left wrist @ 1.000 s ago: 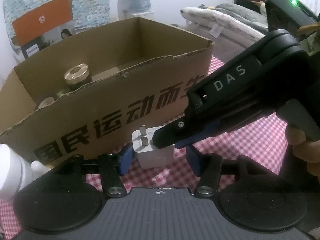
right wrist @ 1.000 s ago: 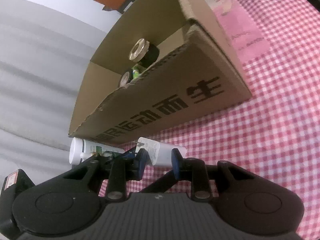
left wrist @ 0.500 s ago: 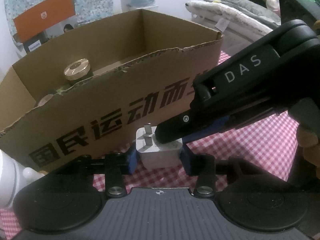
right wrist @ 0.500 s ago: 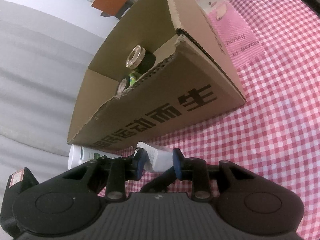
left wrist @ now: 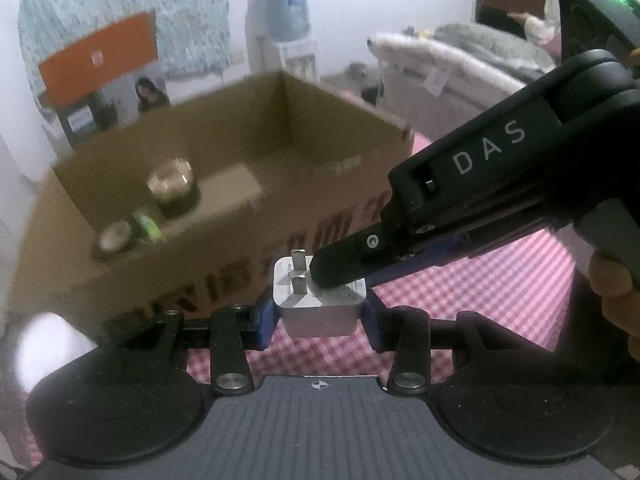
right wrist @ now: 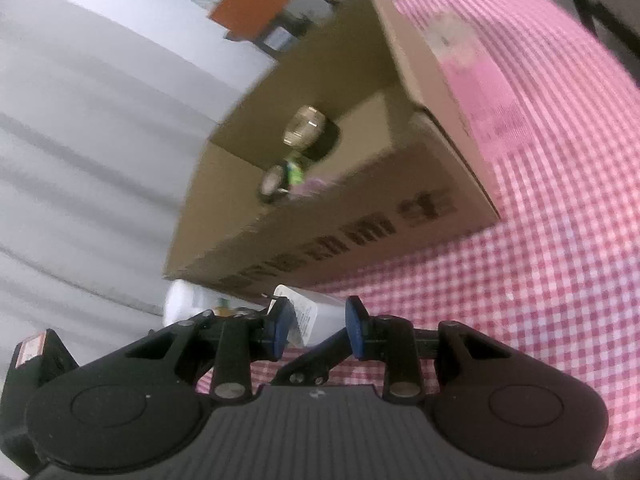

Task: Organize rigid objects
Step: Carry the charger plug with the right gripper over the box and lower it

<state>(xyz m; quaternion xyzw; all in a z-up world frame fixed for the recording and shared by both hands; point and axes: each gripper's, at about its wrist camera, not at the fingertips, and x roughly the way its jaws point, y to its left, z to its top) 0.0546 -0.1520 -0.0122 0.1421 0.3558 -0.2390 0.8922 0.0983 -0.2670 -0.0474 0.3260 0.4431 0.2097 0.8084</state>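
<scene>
My left gripper (left wrist: 318, 314) is shut on a white plug adapter (left wrist: 320, 300) with two metal prongs, held above the pink checked cloth in front of the cardboard box (left wrist: 224, 240). My right gripper (right wrist: 316, 330) also holds the same adapter (right wrist: 306, 316) from the side; its black finger (left wrist: 344, 264) lies across the adapter's top in the left wrist view. Inside the box stand a dark jar with a gold lid (left wrist: 172, 188), a smaller jar (left wrist: 114, 240) and a green item (left wrist: 146, 224).
A white tube (right wrist: 180, 306) lies on the cloth by the box's near left corner. The pink checked cloth (right wrist: 540, 300) spreads right of the box. A pink card (right wrist: 476, 80) lies beyond the box. A person's hand (left wrist: 612, 280) holds the right gripper.
Both grippers have risen with the adapter, so the box interior now shows from higher up. The left jaws have closed onto the adapter since one second ago.
</scene>
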